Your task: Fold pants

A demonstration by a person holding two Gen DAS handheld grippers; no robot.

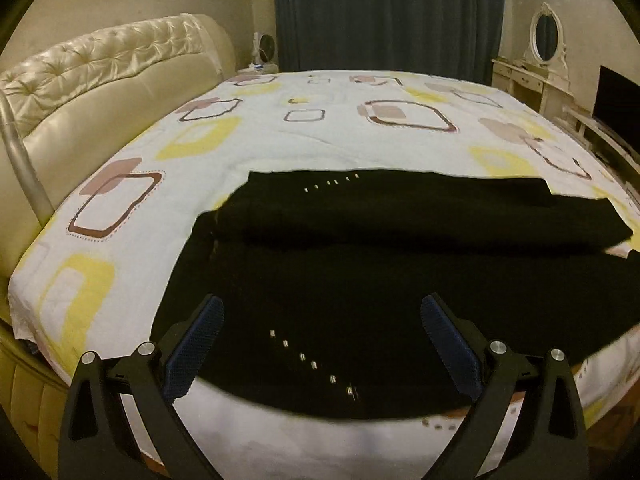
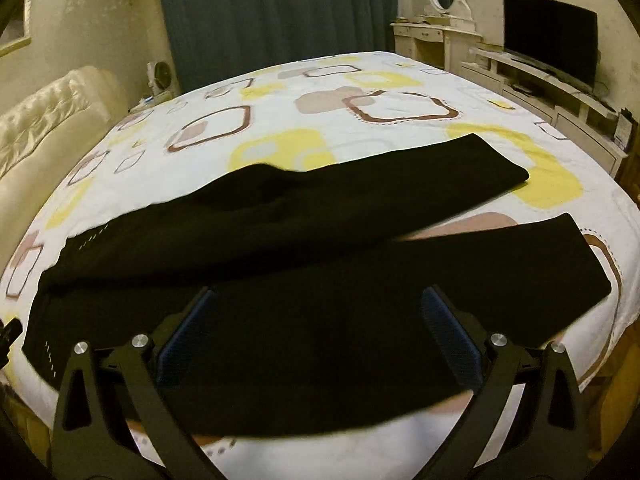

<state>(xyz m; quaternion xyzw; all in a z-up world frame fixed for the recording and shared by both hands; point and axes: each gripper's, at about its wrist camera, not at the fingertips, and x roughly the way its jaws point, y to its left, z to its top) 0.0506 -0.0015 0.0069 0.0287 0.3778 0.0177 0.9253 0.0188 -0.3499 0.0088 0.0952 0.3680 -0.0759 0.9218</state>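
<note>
Black pants (image 2: 304,264) lay spread on bed (image 1: 320,140), legs splayed apart | left gripper (image 1: 320,320), right gripper (image 2: 316,312) both spread, empty, above cloth | risk: single-layer pinch would skew fold.

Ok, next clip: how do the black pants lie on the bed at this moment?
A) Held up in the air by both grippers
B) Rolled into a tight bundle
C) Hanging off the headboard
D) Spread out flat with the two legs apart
D: in the right wrist view the black pants lie flat on the patterned bedsheet with a strip of sheet showing between the legs, and both grippers' jaws stand open, holding nothing.
</note>
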